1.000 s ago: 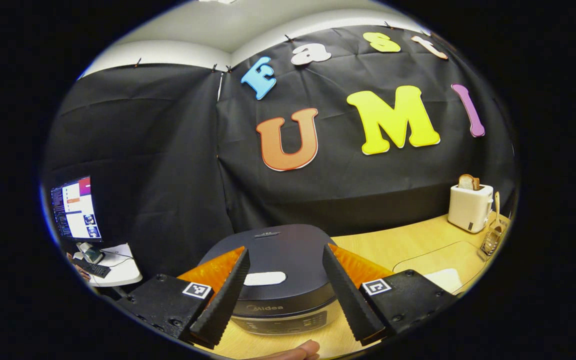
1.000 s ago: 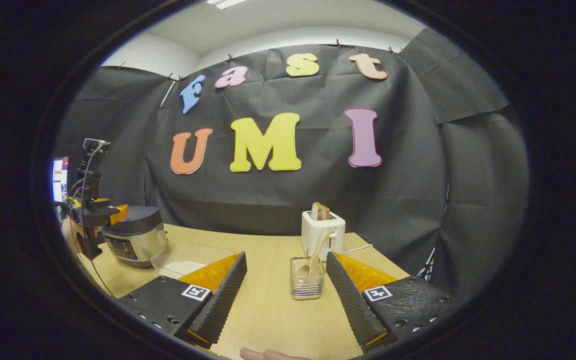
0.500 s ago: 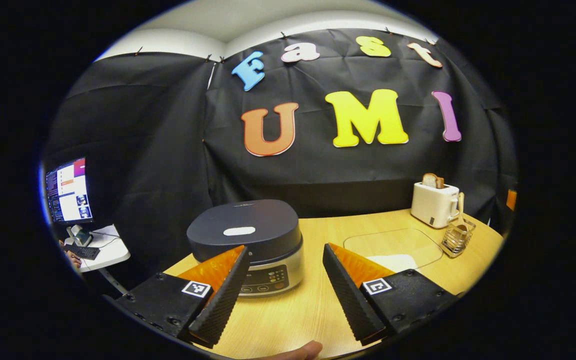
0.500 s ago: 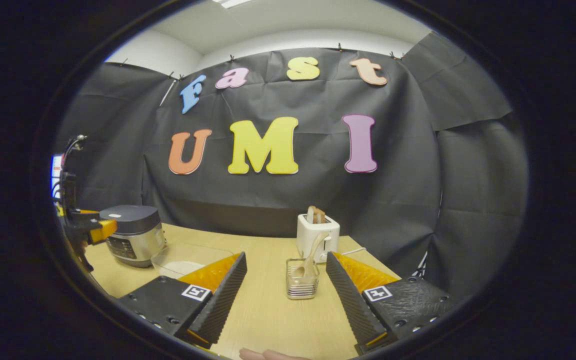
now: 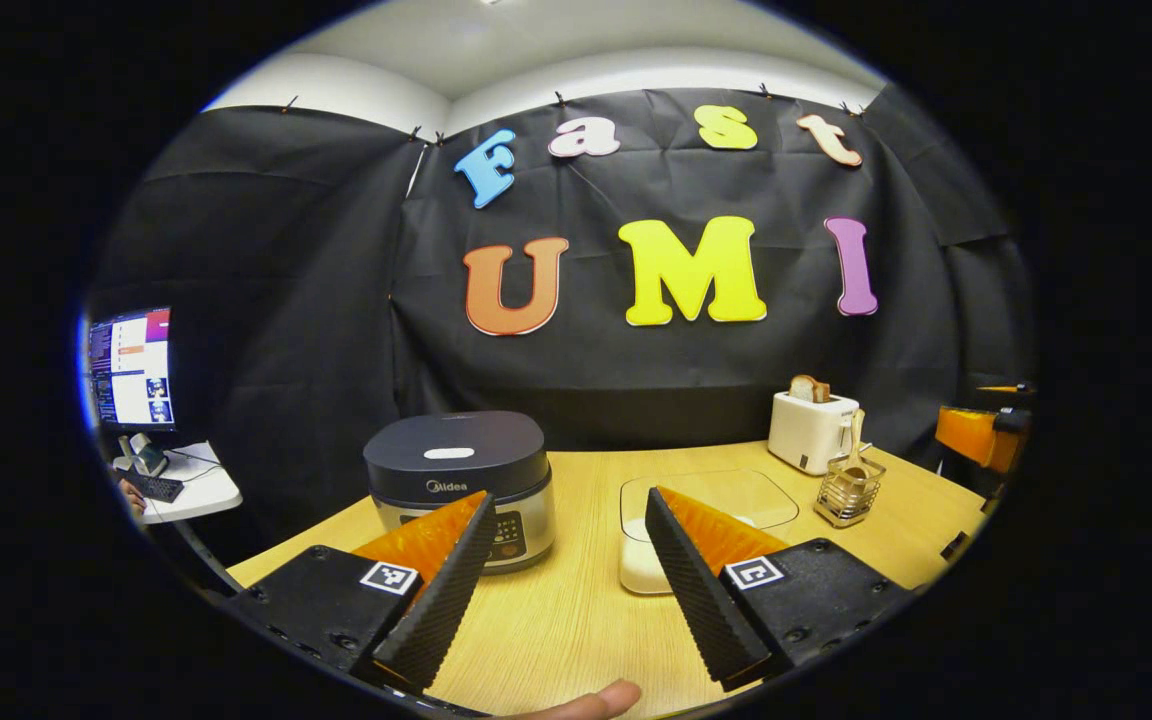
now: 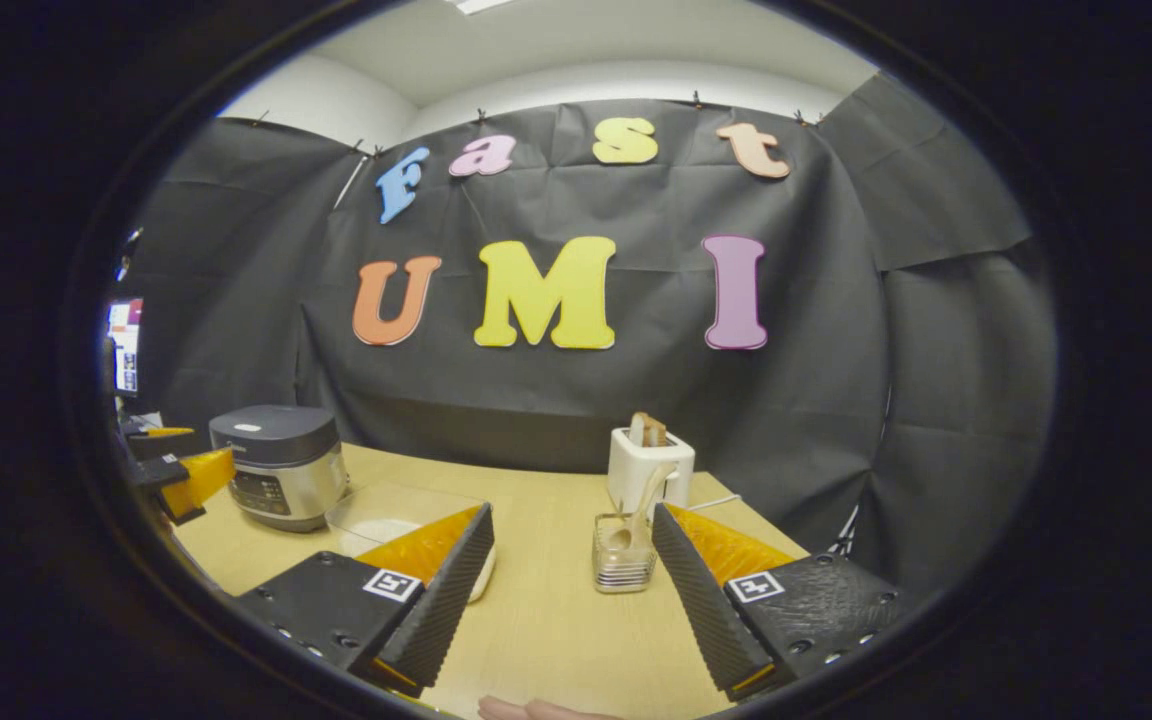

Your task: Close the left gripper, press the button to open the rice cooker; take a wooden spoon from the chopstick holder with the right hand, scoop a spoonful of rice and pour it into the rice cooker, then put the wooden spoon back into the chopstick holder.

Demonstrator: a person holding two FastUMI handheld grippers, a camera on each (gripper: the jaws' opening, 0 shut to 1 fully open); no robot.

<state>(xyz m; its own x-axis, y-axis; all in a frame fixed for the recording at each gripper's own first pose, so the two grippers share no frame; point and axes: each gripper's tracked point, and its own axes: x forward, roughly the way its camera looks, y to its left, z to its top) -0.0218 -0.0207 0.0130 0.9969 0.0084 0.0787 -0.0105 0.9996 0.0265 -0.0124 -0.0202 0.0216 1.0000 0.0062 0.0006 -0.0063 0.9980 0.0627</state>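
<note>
Currently the left tool (image 5: 561,590) hovers above the bench (image 5: 576,620) with its fingers spread wide and nothing between them. Ahead of it the rice cooker (image 5: 456,485) stands with its lid down, just left of a clear container of rice (image 5: 706,520). The right tool (image 6: 566,590) is likewise wide apart and empty. Ahead of it stands the chopstick holder (image 6: 624,553), in front of a white toaster (image 6: 650,470). The wooden spoon (image 6: 636,505) stands in the holder, bowl down, handle leaning up and to the right.
</note>
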